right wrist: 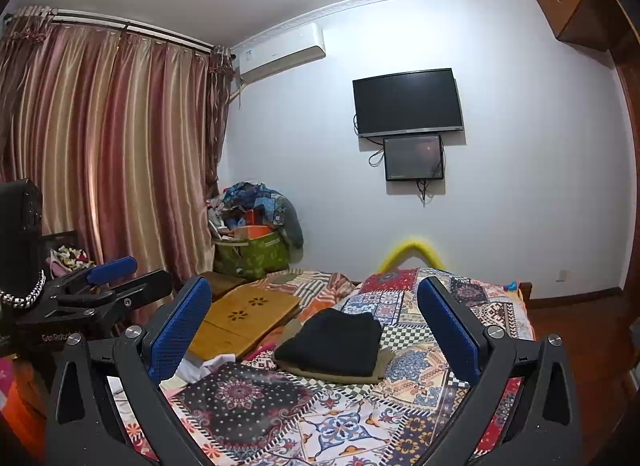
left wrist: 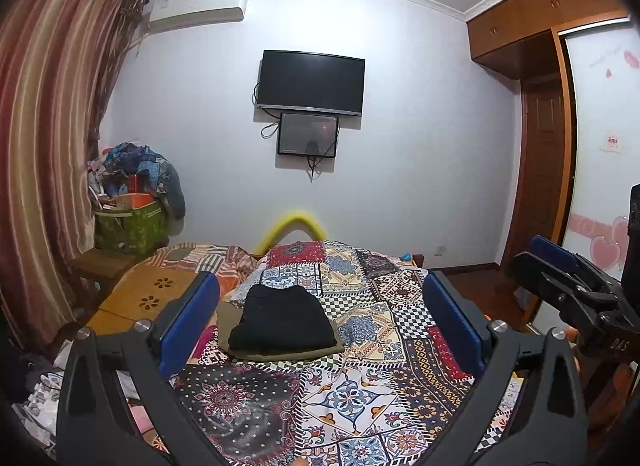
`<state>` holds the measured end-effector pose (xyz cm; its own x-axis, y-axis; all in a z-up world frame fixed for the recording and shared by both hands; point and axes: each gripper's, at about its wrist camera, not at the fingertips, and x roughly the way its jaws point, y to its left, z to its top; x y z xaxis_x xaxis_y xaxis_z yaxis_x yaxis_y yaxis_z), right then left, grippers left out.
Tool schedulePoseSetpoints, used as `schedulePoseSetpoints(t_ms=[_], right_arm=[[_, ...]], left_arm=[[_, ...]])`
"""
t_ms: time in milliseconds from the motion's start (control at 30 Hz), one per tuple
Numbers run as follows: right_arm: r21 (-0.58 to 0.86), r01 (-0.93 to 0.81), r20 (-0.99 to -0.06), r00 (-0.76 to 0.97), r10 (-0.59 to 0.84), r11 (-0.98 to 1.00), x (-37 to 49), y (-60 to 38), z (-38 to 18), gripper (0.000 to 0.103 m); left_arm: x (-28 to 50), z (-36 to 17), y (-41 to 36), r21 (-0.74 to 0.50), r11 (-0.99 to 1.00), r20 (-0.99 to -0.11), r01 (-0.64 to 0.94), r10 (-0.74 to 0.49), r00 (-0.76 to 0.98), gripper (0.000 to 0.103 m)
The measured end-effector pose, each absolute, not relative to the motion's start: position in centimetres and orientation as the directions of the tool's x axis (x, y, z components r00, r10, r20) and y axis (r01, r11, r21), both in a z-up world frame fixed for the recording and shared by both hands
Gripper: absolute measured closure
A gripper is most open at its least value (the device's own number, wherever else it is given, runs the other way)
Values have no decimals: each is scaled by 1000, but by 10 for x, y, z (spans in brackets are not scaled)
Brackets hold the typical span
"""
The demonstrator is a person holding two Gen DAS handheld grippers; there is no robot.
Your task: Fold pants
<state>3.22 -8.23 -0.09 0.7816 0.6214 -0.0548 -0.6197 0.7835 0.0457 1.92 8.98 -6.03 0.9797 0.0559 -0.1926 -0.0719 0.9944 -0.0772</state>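
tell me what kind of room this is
Most likely a home bedroom. A bed with a patchwork cover fills the foreground, a TV hangs on the far wall, and a wardrobe stands at the right. Folded black pants lie on the bed.

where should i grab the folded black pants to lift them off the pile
Take the black pants by the thick near edge, coming in low from the camera side, one jaw sliding between them and the olive garment beneath. That edge is a compact stacked fold, so the layers should lift together. Both the left gripper and the right gripper are open, empty.
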Motion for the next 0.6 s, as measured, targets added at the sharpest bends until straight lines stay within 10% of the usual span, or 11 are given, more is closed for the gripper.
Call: schedulePoseSetpoints(t_ms=[600], right_arm=[[48, -613, -67, 785, 615, 788, 35, -84, -2, 0]], left_arm=[[17, -62, 89, -78, 995, -202, -59, 42, 978, 0]])
